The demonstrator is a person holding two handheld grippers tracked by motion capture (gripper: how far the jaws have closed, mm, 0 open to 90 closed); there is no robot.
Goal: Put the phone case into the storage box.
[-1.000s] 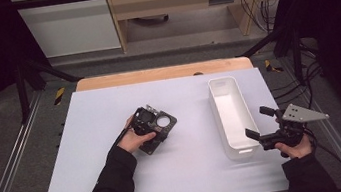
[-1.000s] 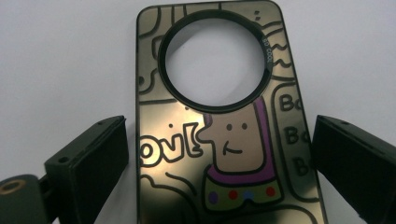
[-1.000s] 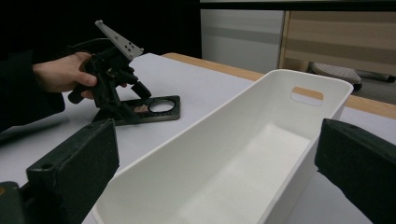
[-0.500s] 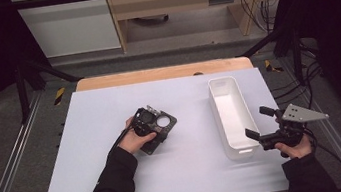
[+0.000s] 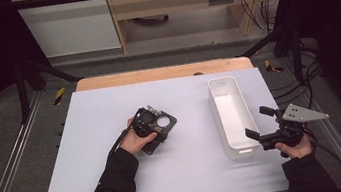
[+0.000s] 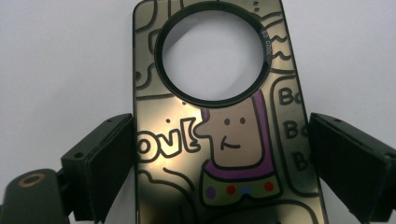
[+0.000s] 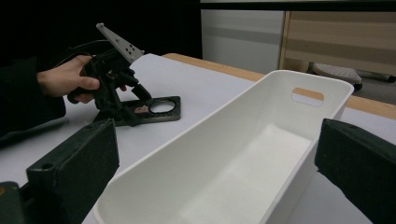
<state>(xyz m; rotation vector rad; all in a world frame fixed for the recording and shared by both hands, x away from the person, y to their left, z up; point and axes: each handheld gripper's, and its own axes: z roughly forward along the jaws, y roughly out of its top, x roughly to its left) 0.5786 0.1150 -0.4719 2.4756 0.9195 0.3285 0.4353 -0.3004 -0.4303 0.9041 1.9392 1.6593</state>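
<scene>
A dark, glossy flat case (image 6: 224, 154) with a round hole and a cartoon figure lies on the white table (image 5: 90, 152), left of centre. My left gripper (image 6: 223, 135) is tipped down over the case (image 5: 162, 126), its two black jaws pressed against the long edges, shut on it. From the right gripper view I see that left gripper (image 7: 122, 105) in a hand, standing on the near end of the case (image 7: 161, 108). My right gripper (image 5: 255, 122) is held open at the near right of the long white bin (image 5: 216, 114), nothing between its fingers.
The empty bin (image 7: 224, 112) runs front to back on the table's right side, with a handle slot in its far end. Beyond the table's wooden back edge (image 5: 165, 73) stand a shelf and cables. Metal rails (image 5: 11, 164) run along the sides.
The left hand and its gripper have shifted very slightly over the case. The right gripper and the bin have stayed put.
</scene>
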